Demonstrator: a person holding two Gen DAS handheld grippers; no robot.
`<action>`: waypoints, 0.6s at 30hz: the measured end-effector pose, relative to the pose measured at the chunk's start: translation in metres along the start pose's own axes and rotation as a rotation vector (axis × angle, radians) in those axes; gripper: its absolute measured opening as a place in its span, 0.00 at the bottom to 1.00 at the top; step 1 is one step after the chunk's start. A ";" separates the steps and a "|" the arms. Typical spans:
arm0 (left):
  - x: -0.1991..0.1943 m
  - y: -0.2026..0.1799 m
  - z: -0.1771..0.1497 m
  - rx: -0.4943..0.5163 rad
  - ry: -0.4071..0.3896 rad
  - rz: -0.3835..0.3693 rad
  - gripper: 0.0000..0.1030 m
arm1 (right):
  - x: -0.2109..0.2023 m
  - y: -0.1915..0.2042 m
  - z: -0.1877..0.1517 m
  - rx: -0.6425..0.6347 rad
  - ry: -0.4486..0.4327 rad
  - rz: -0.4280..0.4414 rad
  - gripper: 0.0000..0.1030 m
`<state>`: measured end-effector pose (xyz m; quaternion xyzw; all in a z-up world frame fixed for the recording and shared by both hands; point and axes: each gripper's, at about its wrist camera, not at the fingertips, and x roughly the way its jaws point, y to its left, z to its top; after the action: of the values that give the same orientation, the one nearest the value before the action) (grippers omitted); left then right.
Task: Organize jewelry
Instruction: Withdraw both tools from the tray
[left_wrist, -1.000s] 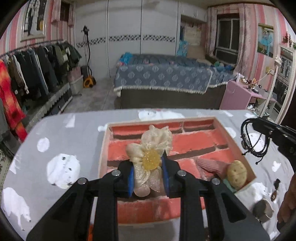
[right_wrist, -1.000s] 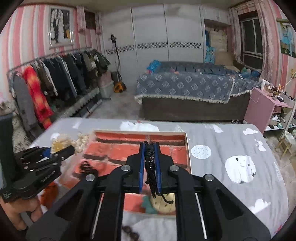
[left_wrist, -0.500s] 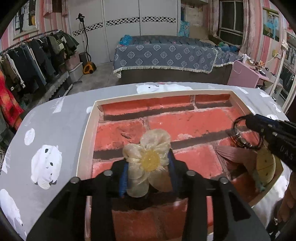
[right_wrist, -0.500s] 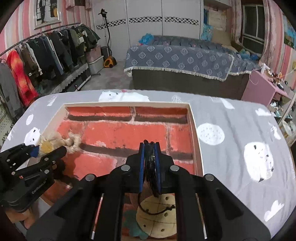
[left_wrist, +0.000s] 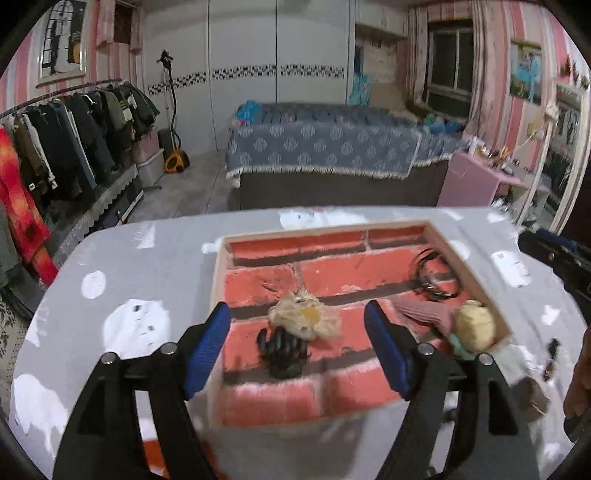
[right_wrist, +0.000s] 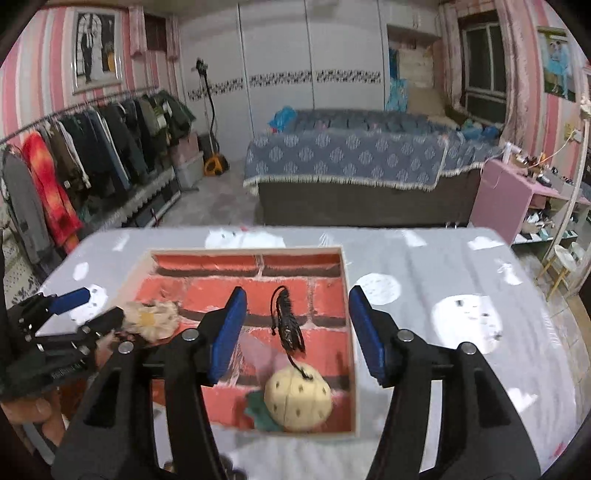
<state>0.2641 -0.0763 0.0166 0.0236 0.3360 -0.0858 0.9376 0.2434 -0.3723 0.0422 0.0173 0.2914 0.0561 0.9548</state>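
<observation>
A shallow box (left_wrist: 218, 280) with a red brick-pattern floor sits on the grey tablecloth; it also shows in the right wrist view (right_wrist: 349, 332). A cream fabric flower (left_wrist: 304, 319) lies in it beside dark beads (left_wrist: 282, 345). A black cord bracelet (left_wrist: 434, 275) lies at the box's right; it shows in the right wrist view (right_wrist: 288, 325). A cream round piece (right_wrist: 297, 397) sits in the near right corner. My left gripper (left_wrist: 297, 349) is open and empty above the flower. My right gripper (right_wrist: 295, 332) is open and empty above the bracelet.
Small dark pieces (left_wrist: 552, 356) lie on the cloth right of the box. The grey table (right_wrist: 461, 280) has white animal prints. Beyond it are a bed (right_wrist: 351, 158), a clothes rack (right_wrist: 92, 147) on the left and a pink desk (right_wrist: 506, 192) on the right.
Both grippers opened. The flower dropped from the left gripper and the black bracelet from the right into the box. Both grippers pulled back and up.
</observation>
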 end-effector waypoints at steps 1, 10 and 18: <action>-0.012 0.001 -0.002 0.002 -0.012 -0.004 0.72 | -0.018 -0.003 -0.005 0.001 -0.020 0.010 0.56; -0.127 0.003 -0.081 0.004 -0.097 0.057 0.74 | -0.137 -0.021 -0.092 -0.036 -0.093 0.044 0.70; -0.154 -0.019 -0.172 -0.081 -0.078 0.131 0.80 | -0.177 -0.034 -0.181 -0.048 -0.037 0.045 0.82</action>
<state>0.0355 -0.0554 -0.0183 0.0043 0.2999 -0.0116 0.9539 0.0000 -0.4266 -0.0119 0.0019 0.2717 0.0844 0.9587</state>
